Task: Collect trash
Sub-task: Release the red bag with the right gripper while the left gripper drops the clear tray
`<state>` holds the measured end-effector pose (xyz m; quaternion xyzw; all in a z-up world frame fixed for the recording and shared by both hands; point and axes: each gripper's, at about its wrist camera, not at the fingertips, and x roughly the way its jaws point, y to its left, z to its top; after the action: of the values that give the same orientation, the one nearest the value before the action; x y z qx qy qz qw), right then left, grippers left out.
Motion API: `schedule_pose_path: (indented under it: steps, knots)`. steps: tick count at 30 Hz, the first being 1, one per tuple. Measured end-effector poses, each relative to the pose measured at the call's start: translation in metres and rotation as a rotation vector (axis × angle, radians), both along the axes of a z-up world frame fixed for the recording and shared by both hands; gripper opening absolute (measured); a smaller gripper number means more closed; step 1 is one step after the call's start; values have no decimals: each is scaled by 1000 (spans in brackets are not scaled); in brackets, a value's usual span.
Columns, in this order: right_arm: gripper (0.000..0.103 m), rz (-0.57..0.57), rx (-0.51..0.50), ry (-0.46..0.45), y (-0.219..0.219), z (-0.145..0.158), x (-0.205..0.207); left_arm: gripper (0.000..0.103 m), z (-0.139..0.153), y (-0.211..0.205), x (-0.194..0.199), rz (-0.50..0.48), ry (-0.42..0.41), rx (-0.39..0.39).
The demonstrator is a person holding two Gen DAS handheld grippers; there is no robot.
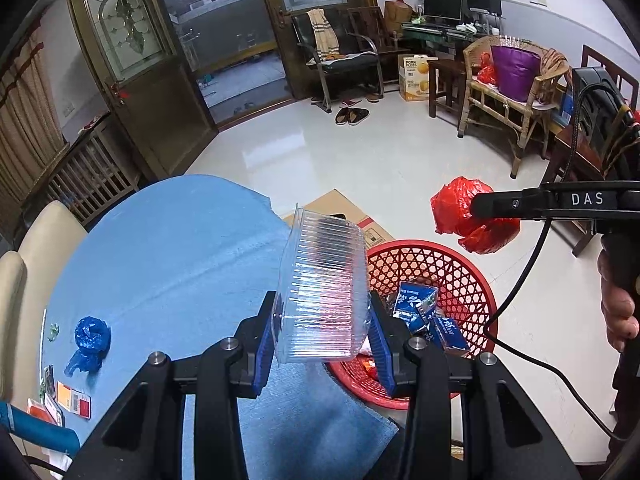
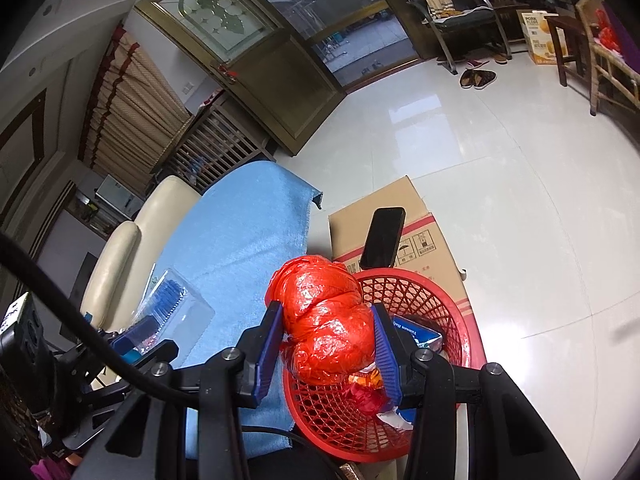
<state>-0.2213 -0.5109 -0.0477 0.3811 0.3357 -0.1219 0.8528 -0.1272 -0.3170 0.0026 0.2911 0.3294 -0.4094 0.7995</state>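
Over the red basket, right gripper pinches a crumpled red plastic bag, bundle squeezed between both blue pads, hanging above the basket's near rim. Bag looks light, soft, slippery film; it gives under the pads, so a hold across the fat middle is safest, loose tails would slip. Left gripper pinches a clear ribbed plastic tray by its lower end, tray standing up and tilted, beside the basket's left rim, just over the bench edge. Tray judged very light, thin, springy, cracks or pops out if squeezed hard; grip near the rim fold, not the flat wall.

Inside the basket: blue wrappers, some orange and white scraps lower down, hard to identify. Basket bottom mostly hidden by the grippers and bag. Left of the basket, the bench with blue cloth carries a crumpled blue bag and small cards or packets near the frame edge, cut off, not readable. Behind the basket, a cardboard box with a dark phone on it. Whether the red bag holds anything inside: cannot tell.
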Motion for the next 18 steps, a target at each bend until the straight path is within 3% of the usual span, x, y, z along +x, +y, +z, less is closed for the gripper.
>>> schedule_pose_path:
  steps: [18]
  knots:
    - [48,3,57,39,-4,-18,4,44,-14,-10,0,-27,19,31]
